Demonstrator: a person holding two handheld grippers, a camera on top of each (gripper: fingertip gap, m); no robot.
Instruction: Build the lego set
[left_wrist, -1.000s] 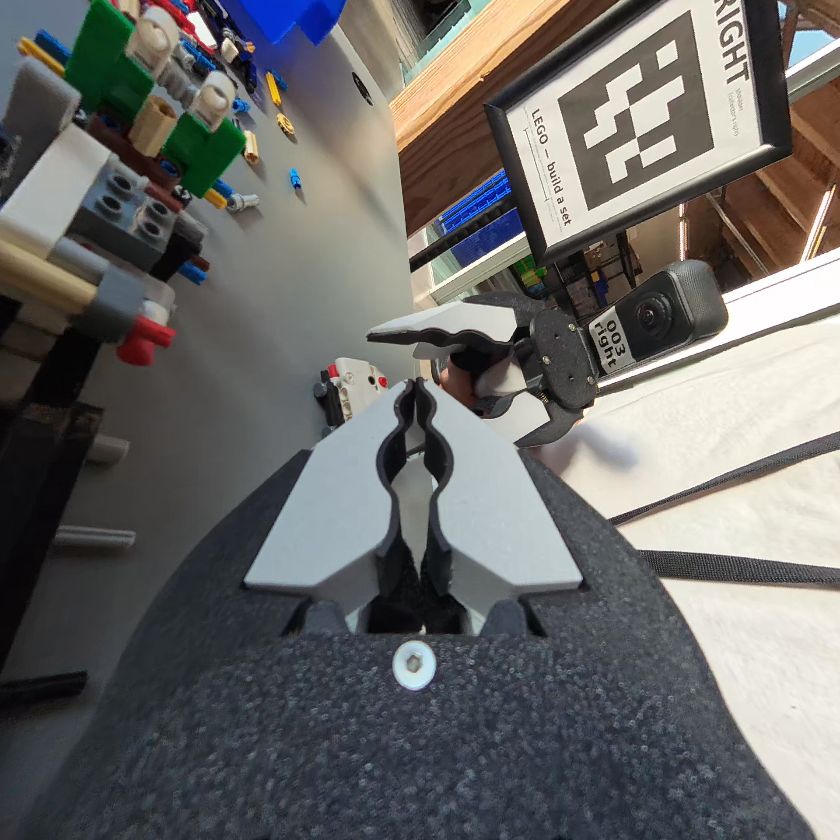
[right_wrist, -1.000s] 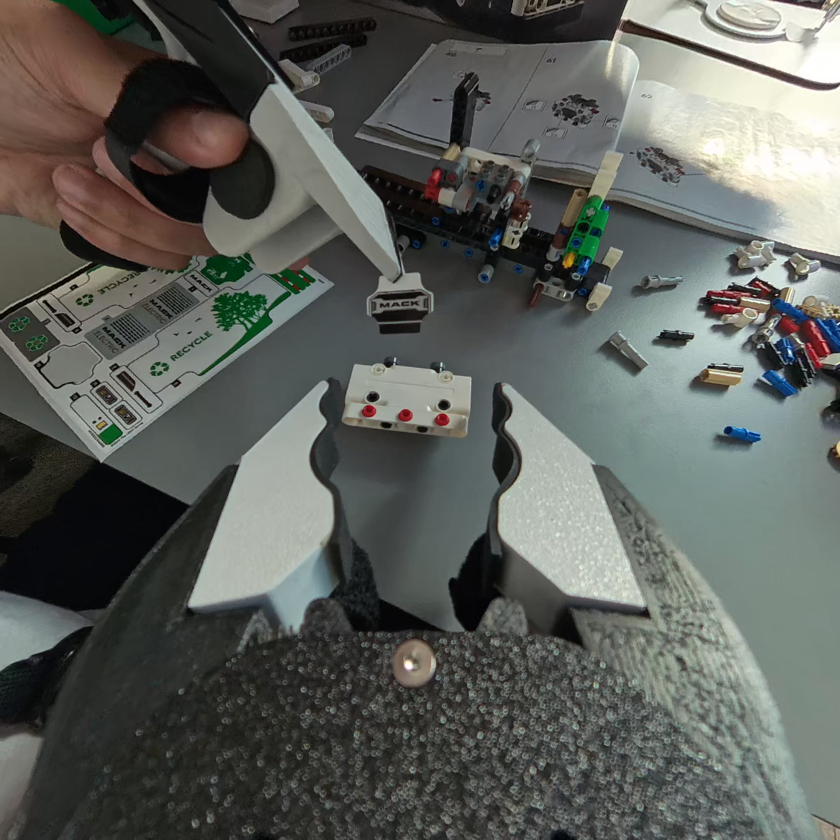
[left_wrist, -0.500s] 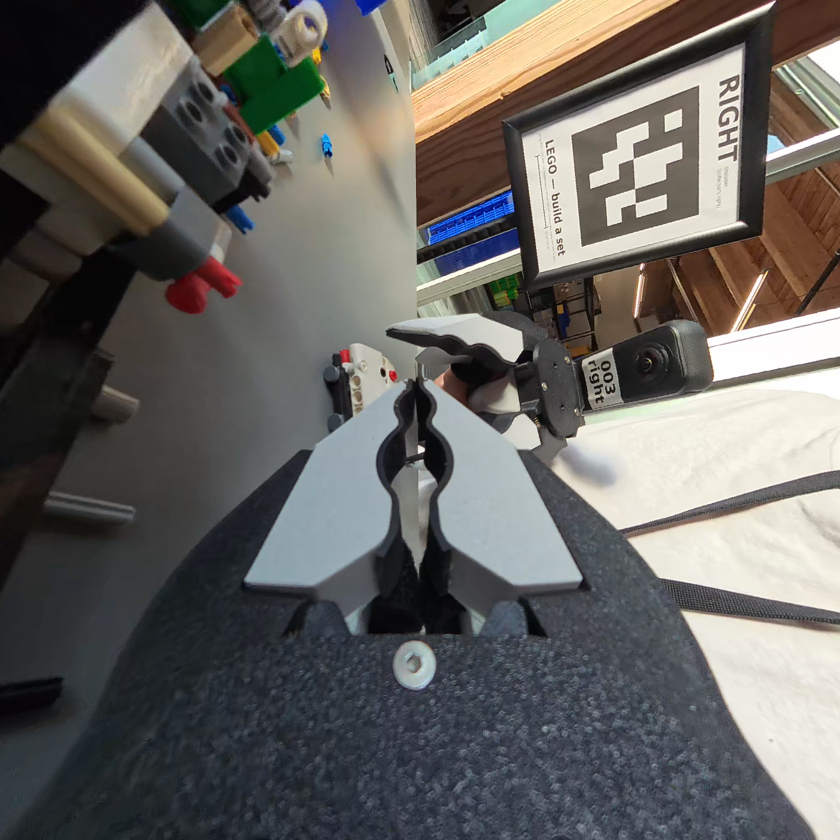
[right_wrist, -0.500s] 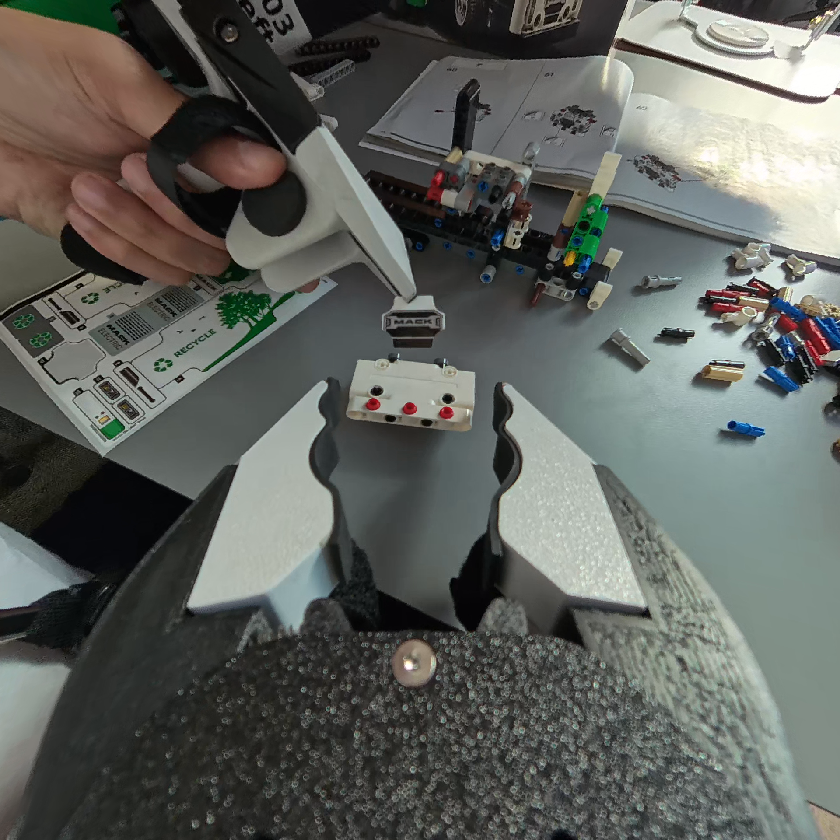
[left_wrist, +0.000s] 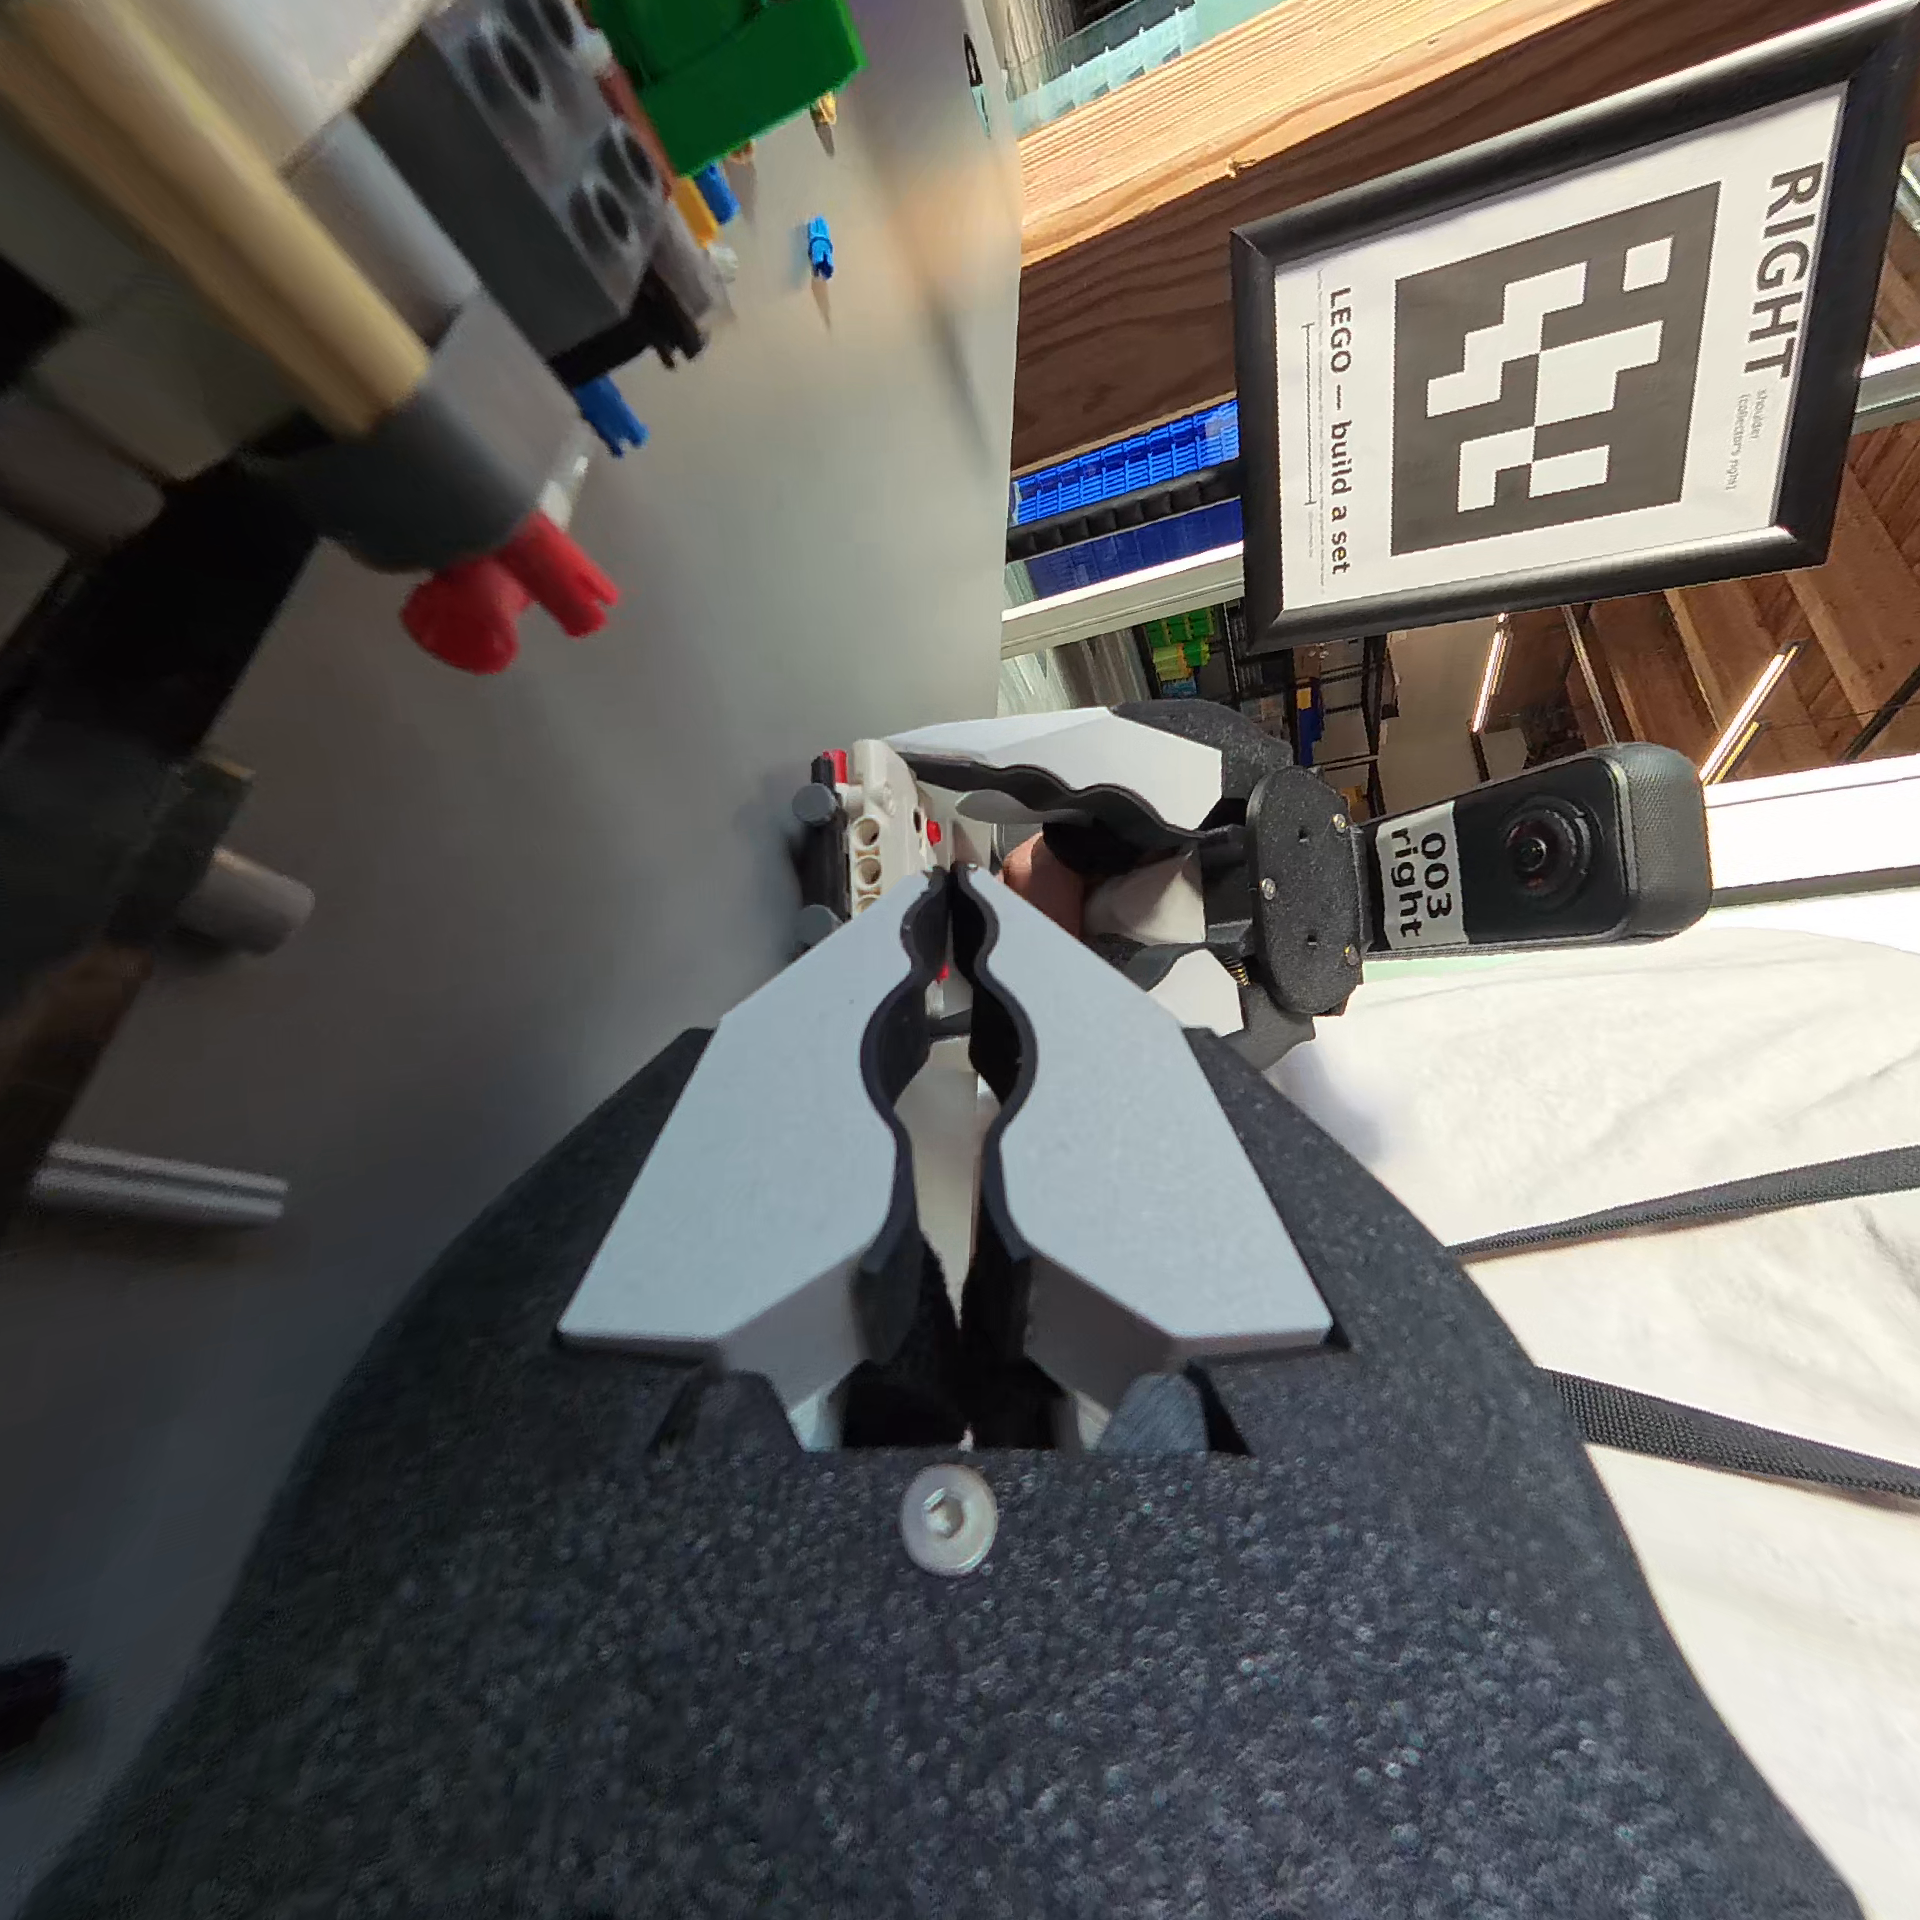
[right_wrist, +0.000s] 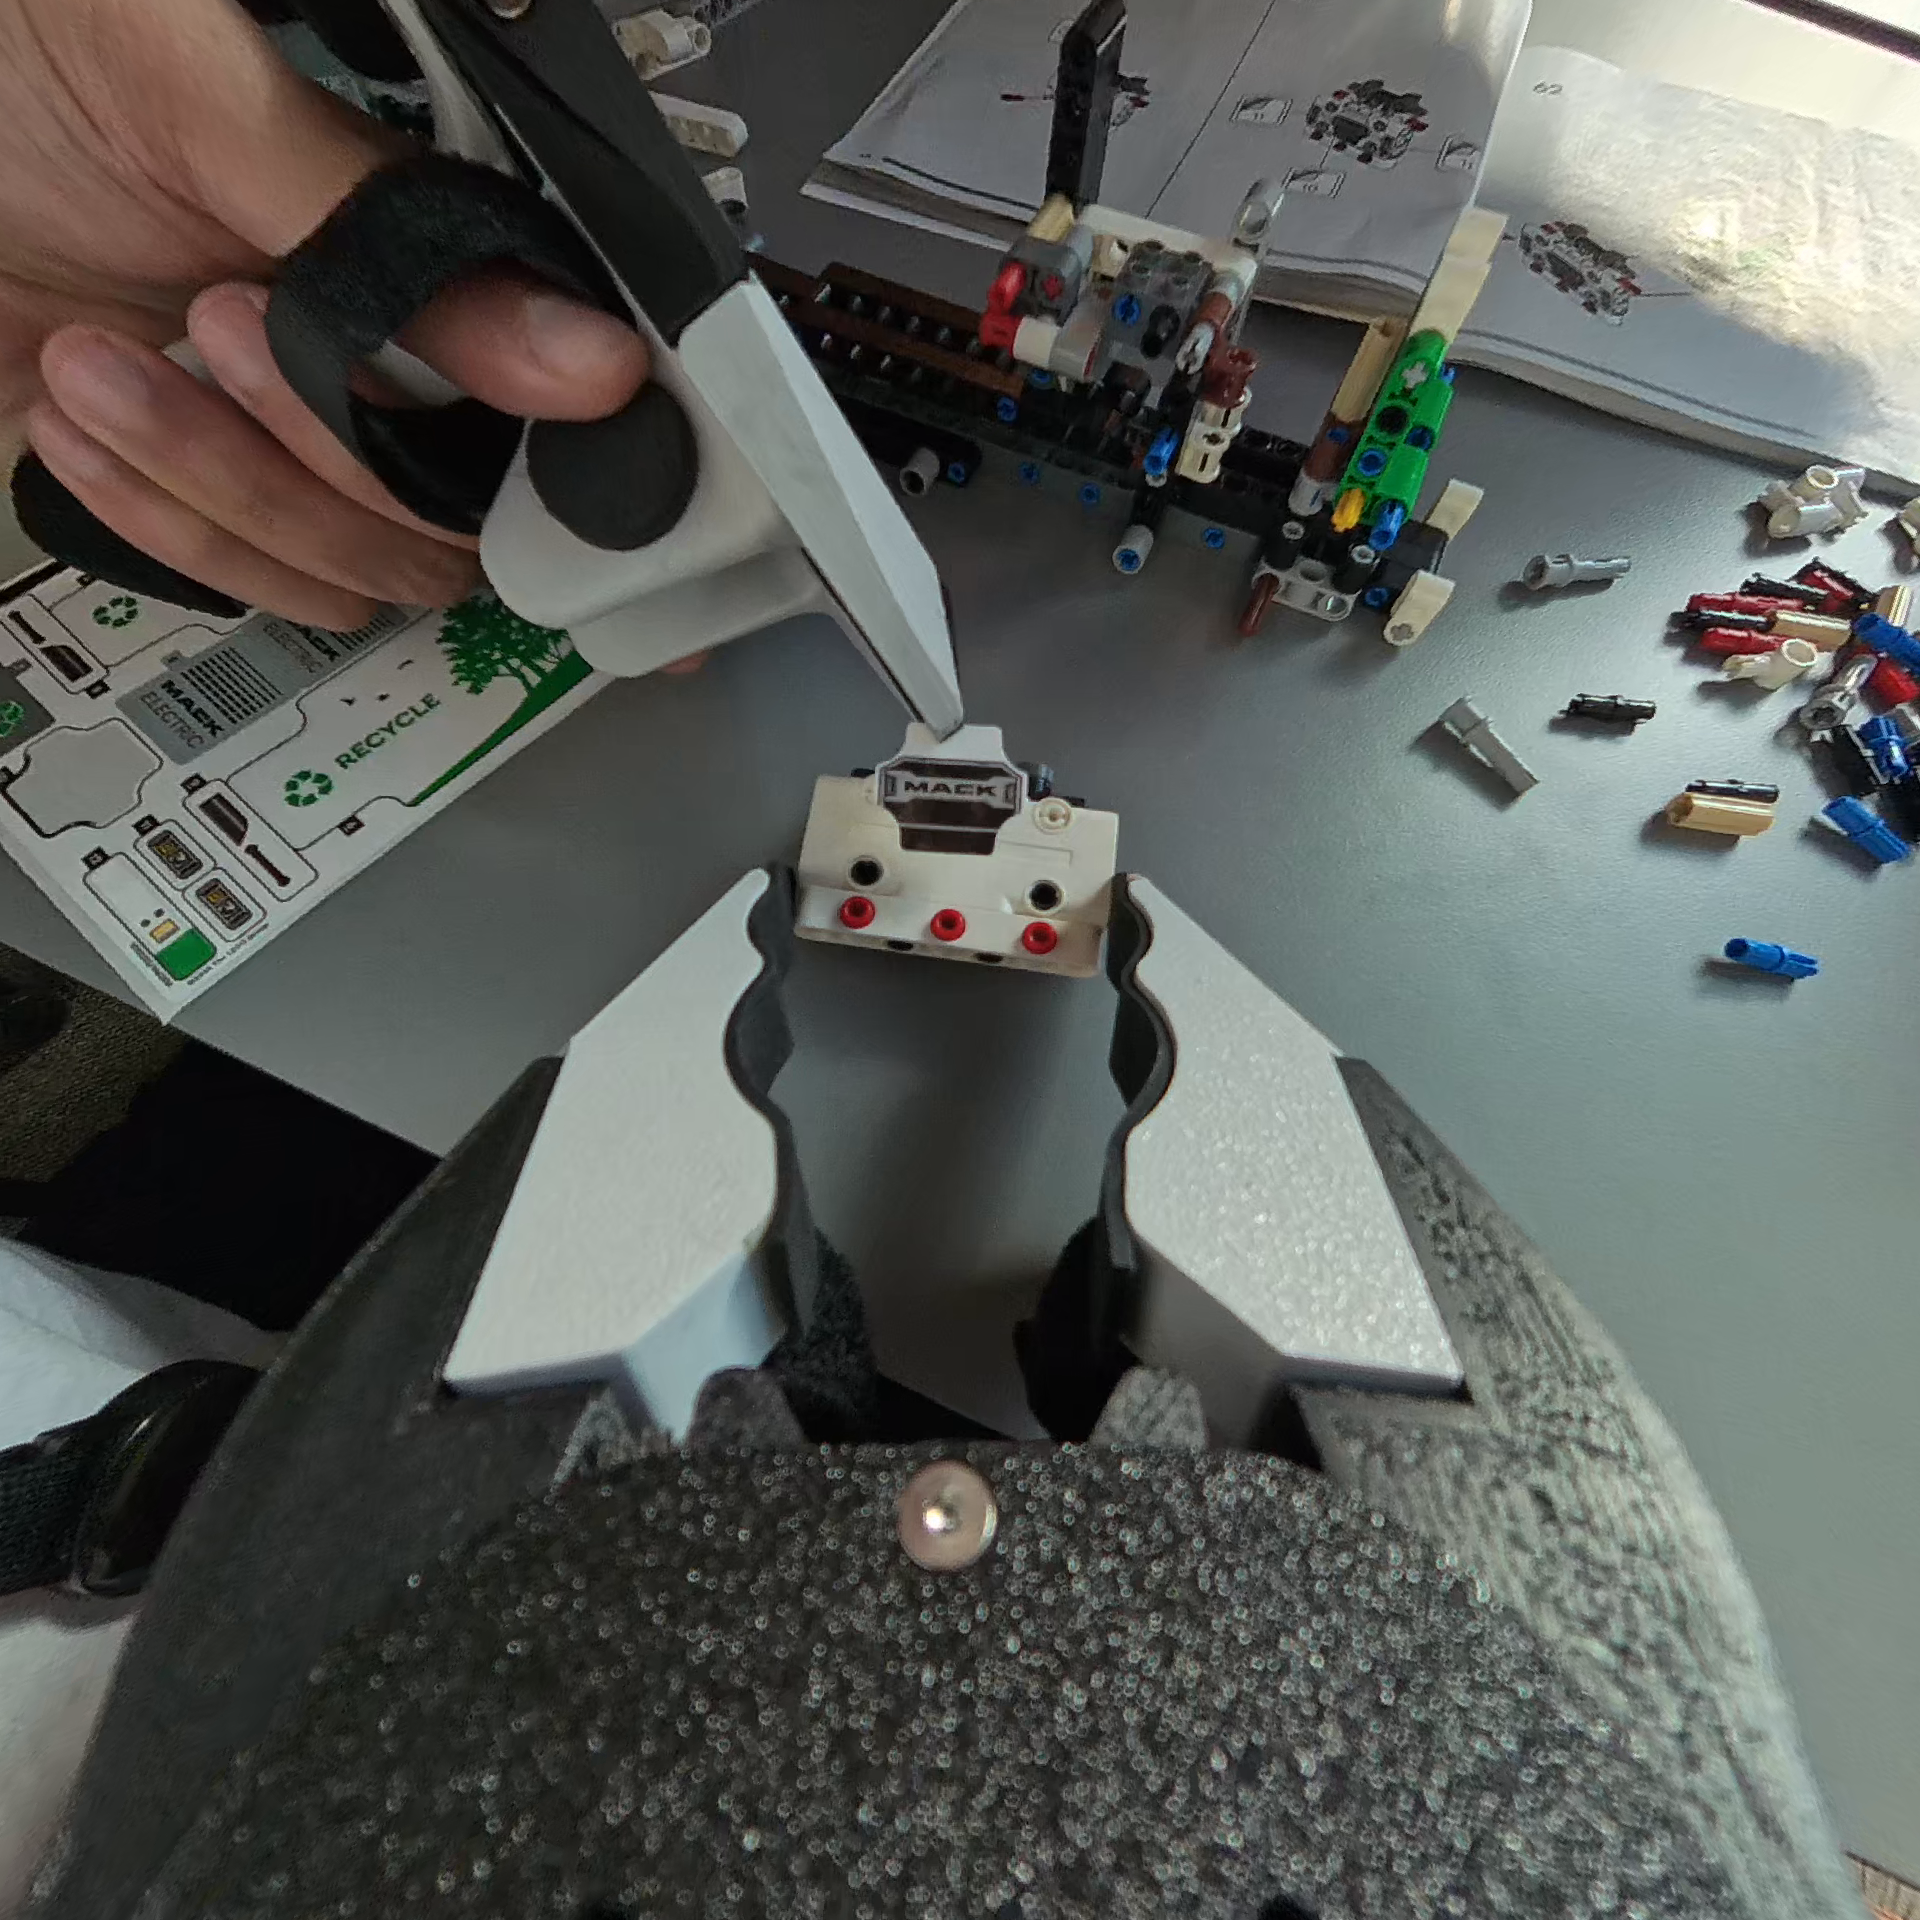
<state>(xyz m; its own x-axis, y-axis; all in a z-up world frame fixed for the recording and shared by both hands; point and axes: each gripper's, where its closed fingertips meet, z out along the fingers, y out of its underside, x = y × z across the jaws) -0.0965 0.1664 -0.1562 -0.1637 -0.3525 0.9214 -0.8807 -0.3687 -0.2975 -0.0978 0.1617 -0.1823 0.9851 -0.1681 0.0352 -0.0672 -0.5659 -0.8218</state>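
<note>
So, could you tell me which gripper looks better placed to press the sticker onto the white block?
Left: shut on the sticker, over the white block. Right brackets the block.

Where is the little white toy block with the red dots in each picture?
Left wrist view: the small white plastic block with red pins sits on the grey table just past the shut left gripper, seen edge-on.
Right wrist view: centre, between the right gripper's fingertips.
Shared landmark: the colourful brick model.
</note>
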